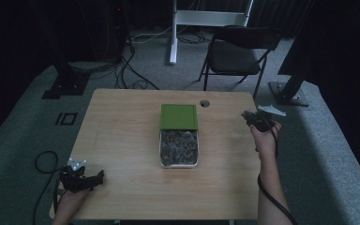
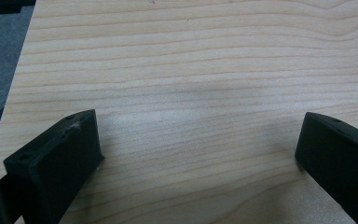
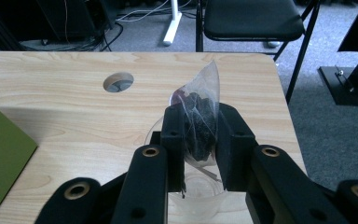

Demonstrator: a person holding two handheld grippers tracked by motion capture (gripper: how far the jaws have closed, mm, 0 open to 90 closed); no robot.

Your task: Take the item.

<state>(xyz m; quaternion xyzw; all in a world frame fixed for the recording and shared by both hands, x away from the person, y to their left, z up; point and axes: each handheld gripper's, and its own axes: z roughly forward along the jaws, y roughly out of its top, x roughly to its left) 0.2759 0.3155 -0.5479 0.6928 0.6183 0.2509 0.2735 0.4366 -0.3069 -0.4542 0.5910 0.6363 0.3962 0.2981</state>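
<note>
Translucent pyramid-shaped tea bag with dark leaf contents [image 3: 199, 122]: centre of the right gripper view, pinched upright between the two black jaws of the right gripper [image 3: 200, 140], its pointed top rising above them. Below it, lower centre of that view, a clear plastic cup [image 3: 196, 193], partly hidden by the jaws; whether the bag touches it cannot be told. Right gripper [image 1: 254, 119] in the high view: right of centre, at the right edge of the table, held in the person's right hand [image 1: 264, 137], black cable trailing down the forearm. Light wooden table [image 1: 122, 140]: middle of the high view, with a round cable hole [image 1: 205, 103] near its far edge. Open metal tin filled with dark tea bags [image 1: 179, 148]: centre of the table. Flat green lid [image 1: 179, 116]: just above the tin in the frame, overlapping its far end. Left gripper [image 1: 93, 179]: lower left of the high view, near the table's left front corner, held in the left hand [image 1: 70, 199]; in the left gripper view its jaws stand wide apart with nothing between them over bare wood. Black folding chair [image 1: 239, 51]: upper right of centre, on grey carpet beyond the table. White stand leg [image 1: 173, 37]: upper centre.
</note>
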